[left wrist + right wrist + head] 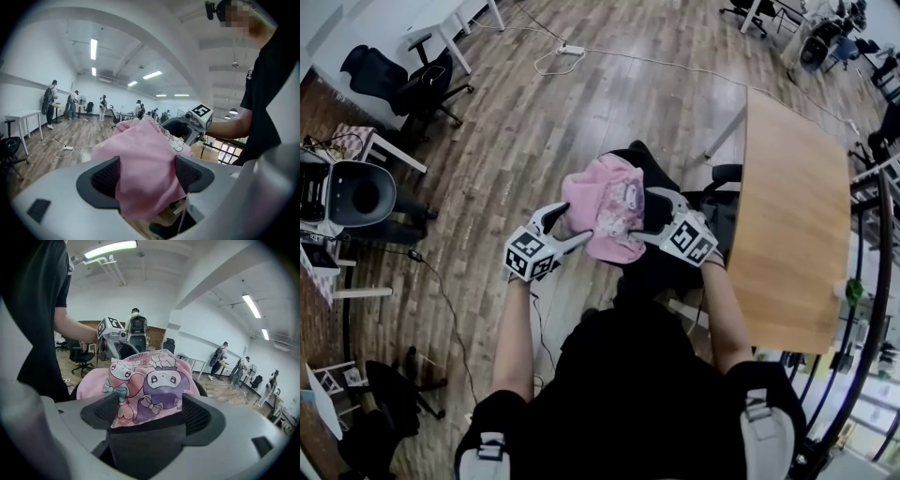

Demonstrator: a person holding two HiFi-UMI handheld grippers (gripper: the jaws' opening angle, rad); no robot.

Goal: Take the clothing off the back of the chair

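A long wooden table stands just beside the black chair, and the pink clothing lies draped over the chair's mesh back. The left gripper and right gripper flank the garment, each with its jaws spread wide and pink cloth between them; the right's also straddle the chair back. Above the cartoon-character print, the word "TOGETHER" can be read.

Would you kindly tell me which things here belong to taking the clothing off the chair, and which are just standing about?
Job: pink garment, draped over the chair back; left claw and right claw, both open around it.
Standing about: wooden table, power strip on the floor, black office chair.
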